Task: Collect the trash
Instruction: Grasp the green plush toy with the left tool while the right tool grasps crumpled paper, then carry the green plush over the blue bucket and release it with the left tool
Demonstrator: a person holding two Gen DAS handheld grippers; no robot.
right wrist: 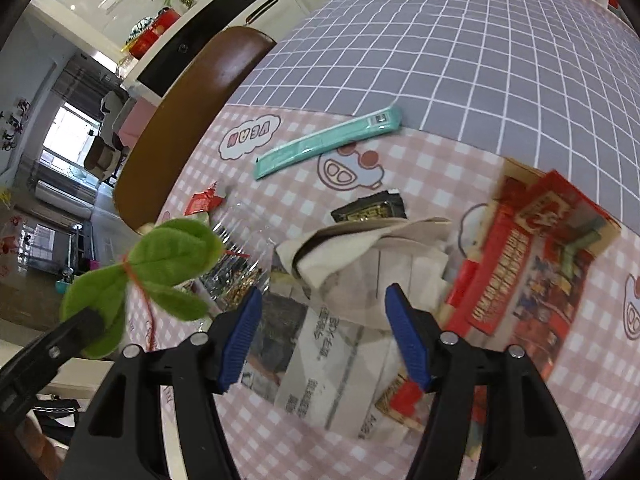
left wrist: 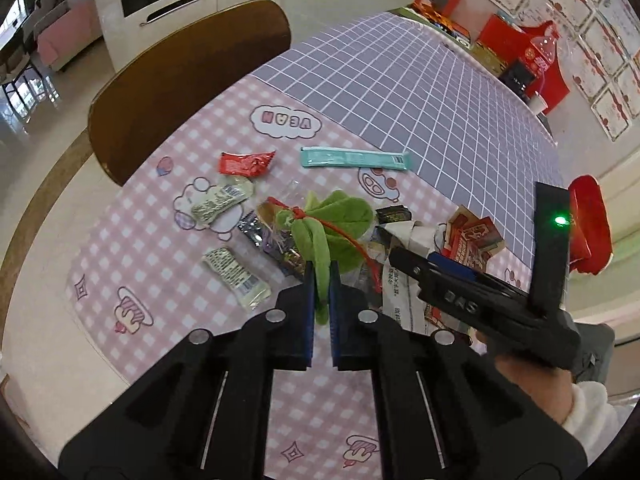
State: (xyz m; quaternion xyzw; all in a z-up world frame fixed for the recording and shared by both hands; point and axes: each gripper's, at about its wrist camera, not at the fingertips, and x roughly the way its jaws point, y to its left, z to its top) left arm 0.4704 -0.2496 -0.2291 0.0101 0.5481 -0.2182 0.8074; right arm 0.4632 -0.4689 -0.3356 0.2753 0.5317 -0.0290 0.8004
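My left gripper (left wrist: 322, 276) is shut on a green felt leaf sprig (left wrist: 332, 224) tied with a red string, lifted above the table; the same green sprig (right wrist: 160, 268) shows at the left of the right wrist view, held by the left gripper's fingertips (right wrist: 86, 326). My right gripper (right wrist: 320, 308) stands open above a crumpled newspaper and paper scrap (right wrist: 352, 272), nothing between its pads. It also appears at the right of the left wrist view as the right gripper (left wrist: 408, 260). Wrappers lie around: a red wrapper (left wrist: 246, 163), a teal strip packet (left wrist: 354, 159), white sachets (left wrist: 236, 276).
The table wears a pink checked cloth (left wrist: 192, 320) and a grey grid cloth (left wrist: 400, 92). A brown chair back (left wrist: 176, 80) stands at its far-left edge. Red printed cartons (right wrist: 532, 260) lie right of the newspaper. Red boxes (left wrist: 500, 36) line the far side. A person's hand (left wrist: 532, 384) holds the right gripper.
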